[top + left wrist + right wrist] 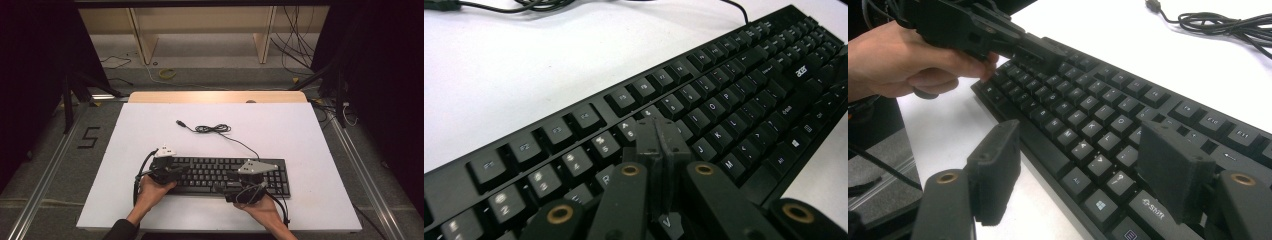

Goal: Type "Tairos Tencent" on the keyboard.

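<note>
Keyboard (230, 175): flat black rectangle, matte square keycaps, flat on smooth white desk (300, 135). Left claw (658, 137): pressed together, empty, over number row. Right claw (1083, 170): spread, straddling front edge, gripping nothing.

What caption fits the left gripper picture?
Shut left gripper poised over the black keyboard on the white table.
</note>
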